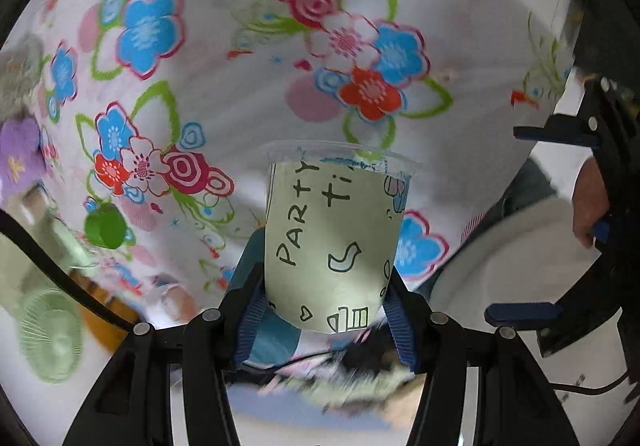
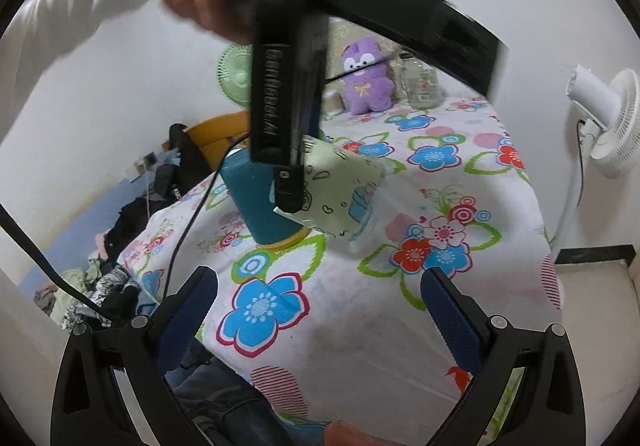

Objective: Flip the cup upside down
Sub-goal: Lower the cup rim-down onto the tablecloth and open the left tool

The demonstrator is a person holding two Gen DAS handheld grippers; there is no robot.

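Above the floral cloth (image 2: 360,326), the left gripper (image 1: 326,310) pinches the pale green cup (image 1: 336,238) near its base, tilted, rim angled down toward the table. A teal tumbler (image 2: 256,197) stands just behind. The right gripper (image 2: 320,306) hangs nearby, spread wide, holding nothing.

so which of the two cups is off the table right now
The pale green PARTY cup, tilted and clamped in the left gripper. The teal cup stands on the tablecloth.
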